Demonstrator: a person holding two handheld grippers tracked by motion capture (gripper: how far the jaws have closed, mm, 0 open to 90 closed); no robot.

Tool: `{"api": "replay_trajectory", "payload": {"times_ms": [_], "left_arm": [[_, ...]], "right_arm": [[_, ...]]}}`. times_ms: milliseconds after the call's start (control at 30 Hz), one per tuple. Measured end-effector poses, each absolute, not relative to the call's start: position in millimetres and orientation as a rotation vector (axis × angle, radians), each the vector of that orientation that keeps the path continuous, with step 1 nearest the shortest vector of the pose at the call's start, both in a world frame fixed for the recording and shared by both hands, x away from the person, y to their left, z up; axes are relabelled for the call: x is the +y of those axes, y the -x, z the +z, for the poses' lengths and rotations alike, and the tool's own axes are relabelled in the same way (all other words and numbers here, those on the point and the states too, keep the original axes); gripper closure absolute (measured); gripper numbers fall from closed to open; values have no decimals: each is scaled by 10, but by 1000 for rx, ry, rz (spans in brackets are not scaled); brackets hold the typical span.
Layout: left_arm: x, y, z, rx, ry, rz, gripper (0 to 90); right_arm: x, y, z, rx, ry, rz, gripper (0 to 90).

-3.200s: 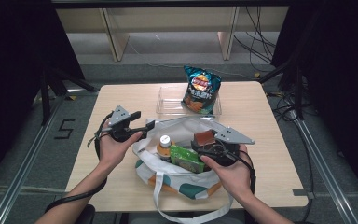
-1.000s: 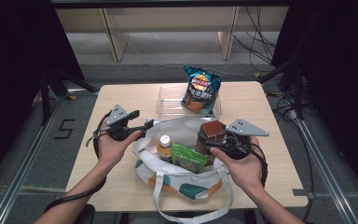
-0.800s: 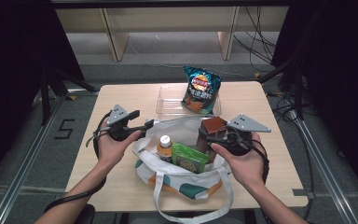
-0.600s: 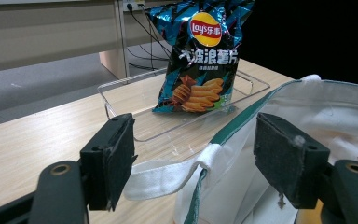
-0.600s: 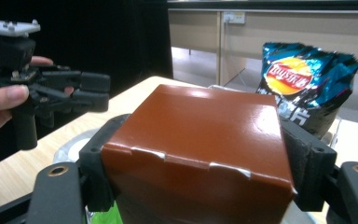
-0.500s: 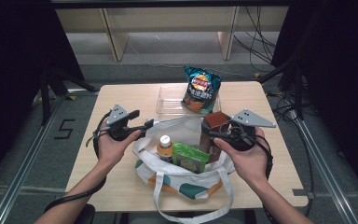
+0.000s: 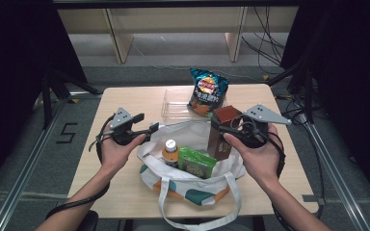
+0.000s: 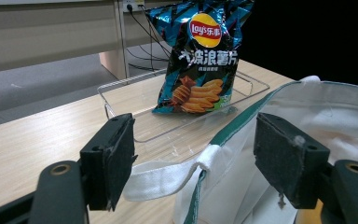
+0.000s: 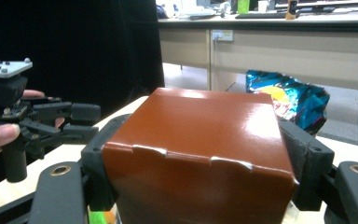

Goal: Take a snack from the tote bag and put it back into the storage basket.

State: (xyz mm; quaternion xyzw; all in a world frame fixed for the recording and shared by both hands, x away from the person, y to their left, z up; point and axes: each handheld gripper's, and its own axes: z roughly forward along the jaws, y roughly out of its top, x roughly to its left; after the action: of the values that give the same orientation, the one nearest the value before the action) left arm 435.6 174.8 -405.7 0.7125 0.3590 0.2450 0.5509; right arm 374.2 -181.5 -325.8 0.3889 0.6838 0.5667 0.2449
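Right hand-held gripper (image 7: 227, 129), seen from the high view, is clamped on a brown box (image 7: 221, 131) and holds it upright above the right side of an open tote bag (image 7: 192, 180) on the tabletop (image 7: 125, 192). A bottle (image 7: 170, 150) and a green packet (image 7: 196, 162) stand inside the bag. Beyond it, a chip bag (image 7: 207, 91) leans in a clear tray (image 7: 171, 103)

Left hand-held gripper view: jaws apart, with the bag's rim (image 8: 223, 144) between them but not pressed; the left hand-held gripper (image 8: 200, 168) seems to steady the opening

Right hand-held gripper view: both pads press the box (image 9: 200, 154) at its sides

Judged step: lifting the box out of the bag. Next, it likely needs carrying clear of the rim toward the tray

Compared with three seconds ago, the box sits higher and has shifted toward the tray; the left gripper has kept its place
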Motion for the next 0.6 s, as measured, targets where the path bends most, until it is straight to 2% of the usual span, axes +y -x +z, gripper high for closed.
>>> {"api": "replay_trajectory", "payload": {"times_ms": [367,600], "left_arm": [[1755,-4356,-4053,849,-1682,580,285],[1758,-4358,-4051,848,-1680,581,285]], "right_arm": [[-1867,-3843,-3112,1823,-1069,1538,316],[-1874,-3900,-3050,1810,-1057,1534,367]]}}
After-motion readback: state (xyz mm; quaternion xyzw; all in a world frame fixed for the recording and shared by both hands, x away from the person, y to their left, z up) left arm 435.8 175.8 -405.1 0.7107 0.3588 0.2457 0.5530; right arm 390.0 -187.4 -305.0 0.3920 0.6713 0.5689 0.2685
